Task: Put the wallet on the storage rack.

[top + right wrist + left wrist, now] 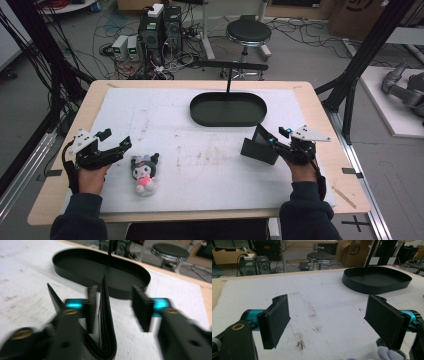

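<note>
A black folded wallet [259, 147] stands on the white mat at the right, opened in a V. My right gripper [276, 137] is at it, jaws open. In the blurred right gripper view, one upright leaf of the wallet [106, 322] rises between the jaws of the right gripper [116, 306], close to the left pad and apart from the right one; the other leaf leans outside. My left gripper [117, 139] rests at the left, open and empty [327, 322]. A small plush toy [145, 172] lies just right of it, its edge [387, 353] showing beneath the right jaw.
A black oval tray [227, 121] sits empty at the back middle of the mat, also in the gripper views [377, 280] [82, 262]. A thin black stand [229, 75] rises behind it. A stool [248, 32], computers [160, 27] and cables fill the floor beyond.
</note>
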{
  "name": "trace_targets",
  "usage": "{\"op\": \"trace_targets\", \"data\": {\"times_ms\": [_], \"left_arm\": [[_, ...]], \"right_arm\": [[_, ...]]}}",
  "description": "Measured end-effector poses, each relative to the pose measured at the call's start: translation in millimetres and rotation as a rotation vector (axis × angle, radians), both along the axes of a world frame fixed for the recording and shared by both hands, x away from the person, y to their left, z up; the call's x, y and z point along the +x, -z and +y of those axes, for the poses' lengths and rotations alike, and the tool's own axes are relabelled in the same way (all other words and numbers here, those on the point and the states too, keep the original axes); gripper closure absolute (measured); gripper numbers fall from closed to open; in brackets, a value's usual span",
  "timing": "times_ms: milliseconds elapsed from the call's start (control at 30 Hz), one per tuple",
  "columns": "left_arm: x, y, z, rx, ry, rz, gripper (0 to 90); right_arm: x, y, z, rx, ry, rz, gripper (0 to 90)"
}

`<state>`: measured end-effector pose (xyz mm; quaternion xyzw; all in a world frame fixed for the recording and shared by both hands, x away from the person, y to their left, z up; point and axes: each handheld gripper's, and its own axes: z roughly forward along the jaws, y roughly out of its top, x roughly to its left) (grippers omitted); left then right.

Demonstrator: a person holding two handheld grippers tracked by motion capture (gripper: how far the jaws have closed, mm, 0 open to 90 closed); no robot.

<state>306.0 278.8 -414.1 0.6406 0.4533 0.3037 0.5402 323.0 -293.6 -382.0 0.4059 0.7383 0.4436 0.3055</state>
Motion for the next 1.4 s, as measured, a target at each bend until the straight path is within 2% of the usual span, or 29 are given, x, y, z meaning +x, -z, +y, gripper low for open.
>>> {"op": "trace_targets", "data": {"times_ms": [33, 67, 100, 200, 233, 267, 333, 367, 433, 467, 533, 600, 700, 733, 767, 800, 833, 867, 933, 967, 1033, 1100, 1133, 1167, 1233, 1267, 1400], "left_arm": [[0.0, 0.0, 0.1, 0.0, 0.0, 0.0, 19.4], [0.0, 0.1, 0.0, 0.0, 0.0, 0.0, 19.4], [0.1, 0.1, 0.0, 0.0, 0.0, 0.0, 19.4], [0.5, 0.1, 0.1, 0.004, 0.002, 0.001, 19.4], [0.6, 0.2, 0.0, 0.003, 0.003, 0.001, 19.4], [0.7, 0.2, -0.3, 0.005, 0.004, 0.002, 19.4], [0.9, 0.2, -1.1, 0.003, 0.004, 0.001, 19.4], [1.1, 0.2, -1.4, 0.004, 0.005, 0.002, 19.4], [1.4, 0.3, -1.7, 0.005, 0.007, 0.0, 19.4], [1.4, 0.3, -1.8, 0.007, 0.008, 0.001, 19.4], [1.3, 0.2, -2.0, 0.009, 0.008, 0.003, 19.4], [1.2, 0.2, -2.0, 0.01, 0.009, 0.003, 19.4], [0.8, 0.4, -2.0, 0.007, 0.005, 0.003, 19.4], [0.6, 0.5, -1.5, 0.009, 0.006, 0.004, 19.4], [0.6, 0.5, -1.5, 0.009, 0.006, 0.004, 19.4], [0.5, 0.4, -1.1, 0.011, 0.005, 0.003, 19.4], [0.4, 0.5, -1.2, 0.008, 0.004, 0.002, 19.4], [0.2, 0.5, -1.0, 0.008, 0.004, 0.004, 19.4], [-0.2, 0.5, -0.9, 0.008, 0.003, 0.005, 19.4], [-0.4, 0.5, -0.9, 0.008, 0.002, 0.006, 19.4], [-0.4, 0.6, -0.9, 0.009, 0.002, 0.007, 19.5], [-0.5, 0.7, -0.9, 0.009, 0.001, 0.007, 19.5], [-0.5, 0.7, -0.9, 0.01, 0.001, 0.007, 19.5], [-0.7, 0.7, -0.8, 0.012, 0.002, 0.008, 19.6], [-0.7, 0.8, -0.7, 0.012, 0.001, 0.008, 19.6], [-0.7, 0.8, -0.7, 0.011, 0.001, 0.007, 19.7], [-0.6, 1.0, -0.5, 0.009, 0.0, 0.008, 19.7]], "right_arm": [[0.0, 0.0, 0.0, 0.0, 0.0, 0.0, 44.8], [0.1, 0.5, -2.2, 0.012, -0.034, -0.014, 39.5], [0.4, 2.6, -5.6, 0.033, -0.105, -0.016, 29.2], [1.5, 9.1, -6.2, 0.001, -0.188, 0.017, 21.0], [1.5, 9.1, -6.2, 0.001, -0.188, 0.017, 21.0], [3.0, 13.6, -4.4, -0.011, -0.205, 0.047, 21.0], [4.2, 15.3, -3.8, -0.015, -0.208, 0.058, 21.0], [7.2, 19.7, -2.7, 0.006, -0.208, 0.08, 21.0], [9.2, 22.6, -2.1, 0.013, -0.204, 0.091, 21.1], [12.2, 28.8, -0.1, 0.01, -0.204, 0.117, 23.3], [13.4, 31.4, 0.9, 0.014, -0.208, 0.12, 25.7], [15.2, 33.9, 3.7, -0.005, -0.205, 0.129, 27.2], [18.0, 36.5, 5.7, -0.011, -0.203, 0.136, 35.1], [19.5, 37.3, 5.1, -0.004, -0.199, 0.146, 44.0], [19.5, 37.3, 5.1, -0.004, -0.199, 0.146, 44.0], [19.9, 37.2, 4.5, 0.002, -0.2, 0.147, 49.5], [20.0, 36.9, 3.5, 0.002, -0.207, 0.145, 57.2], [19.6, 35.9, 1.8, 0.018, -0.213, 0.147, 69.4], [19.1, 35.1, 1.3, 0.023, -0.218, 0.138, 72.1], [17.5, 32.9, 1.4, 0.04, -0.222, 0.133, 76.1], [16.3, 30.2, 1.7, 0.05, -0.199, 0.134, 76.7], [16.9, 27.6, -1.0, 0.097, -0.189, 0.134, 76.9], [16.9, 27.6, -1.0, 0.097, -0.189, 0.134, 76.9], [17.4, 24.5, -3.8, 0.141, -0.17, 0.129, 76.9], [18.3, 22.7, -5.2, 0.16, -0.159, 0.128, 77.0], [19.7, 18.3, -6.7, 0.187, -0.143, 0.122, 77.0], [22.0, 9.8, -4.4, 0.174, -0.129, 0.102, 77.0]]}}
